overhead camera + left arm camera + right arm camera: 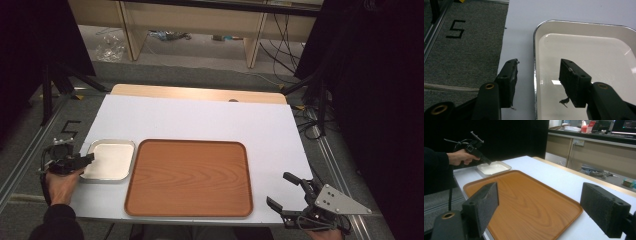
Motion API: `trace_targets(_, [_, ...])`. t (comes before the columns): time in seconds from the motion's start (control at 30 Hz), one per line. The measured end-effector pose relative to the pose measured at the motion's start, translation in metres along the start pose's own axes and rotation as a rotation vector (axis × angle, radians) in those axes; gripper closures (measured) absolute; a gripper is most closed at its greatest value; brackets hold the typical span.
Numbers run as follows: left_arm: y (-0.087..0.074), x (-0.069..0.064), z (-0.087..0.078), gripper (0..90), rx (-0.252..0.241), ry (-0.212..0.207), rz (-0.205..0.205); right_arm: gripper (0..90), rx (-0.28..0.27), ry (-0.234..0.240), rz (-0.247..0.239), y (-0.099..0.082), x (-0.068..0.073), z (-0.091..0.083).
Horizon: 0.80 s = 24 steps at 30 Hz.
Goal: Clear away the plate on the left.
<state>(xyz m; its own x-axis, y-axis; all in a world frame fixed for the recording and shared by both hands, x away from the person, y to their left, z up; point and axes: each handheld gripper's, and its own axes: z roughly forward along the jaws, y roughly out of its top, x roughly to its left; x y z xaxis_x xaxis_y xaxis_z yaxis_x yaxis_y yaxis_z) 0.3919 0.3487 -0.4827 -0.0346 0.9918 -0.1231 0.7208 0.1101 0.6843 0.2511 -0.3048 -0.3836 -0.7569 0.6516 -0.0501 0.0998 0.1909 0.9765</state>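
Both grippers wide, empty: left gripper [85,161] straddling metal tray [110,176] rim; right gripper [283,190] beside wooden tray [188,179].

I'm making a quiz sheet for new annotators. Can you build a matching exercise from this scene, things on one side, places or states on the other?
Things:
1. wooden tray
2. white metal tray
3. left tongs
4. right tongs

Places or states:
A. open, jaws straddling a tray's rim
B. empty, middle of the table
C. open, at the table's near right corner
D. empty, beside the larger tray's left

Pairs: 1-B, 2-D, 3-A, 4-C
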Motion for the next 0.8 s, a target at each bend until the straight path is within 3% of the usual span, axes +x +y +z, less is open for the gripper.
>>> trace_targets(0.1, [-0.0003,0.0031,0.0008,53.0,-0.001,-0.004,0.003,16.2,0.005,0.018,0.011,0.0001,0.0007,0.0006])
trace_targets(0.17, [-0.0016,0.0052,0.0018,54.9,0.007,-0.002,-0.023,16.2,0.015,0.011,0.02,0.0001,0.0019,-0.0003])
trace_targets(0.23, [-0.0021,0.0058,0.0026,56.9,0.014,-0.005,-0.04,16.2,0.0,-0.001,-0.004,0.0003,0.0003,0.0])
trace_targets(0.33, [-0.0015,0.0064,0.0038,58.9,0.023,-0.014,-0.024,16.3,0.006,0.017,0.009,0.0,0.0008,0.0008])
trace_targets(0.53, [-0.0016,0.0044,0.007,65.2,0.044,-0.024,-0.027,16.3,0.01,0.001,0.008,0.0001,0.0012,-0.0002])
trace_targets(0.6, [-0.0013,0.0063,0.0073,73.4,0.042,-0.046,-0.013,16.3,0.008,0.001,0.016,-0.0001,0.0016,-0.0002])
trace_targets(0.67, [-0.0013,0.0064,0.0076,75.3,0.039,-0.054,-0.013,16.3,0.016,0.006,0.016,0.0001,0.0015,-0.0004])
trace_targets(0.8, [-0.0009,0.0067,0.0093,83.5,0.029,-0.058,-0.063,16.3,0.009,0.017,0.017,-0.0003,0.0019,0.0007])
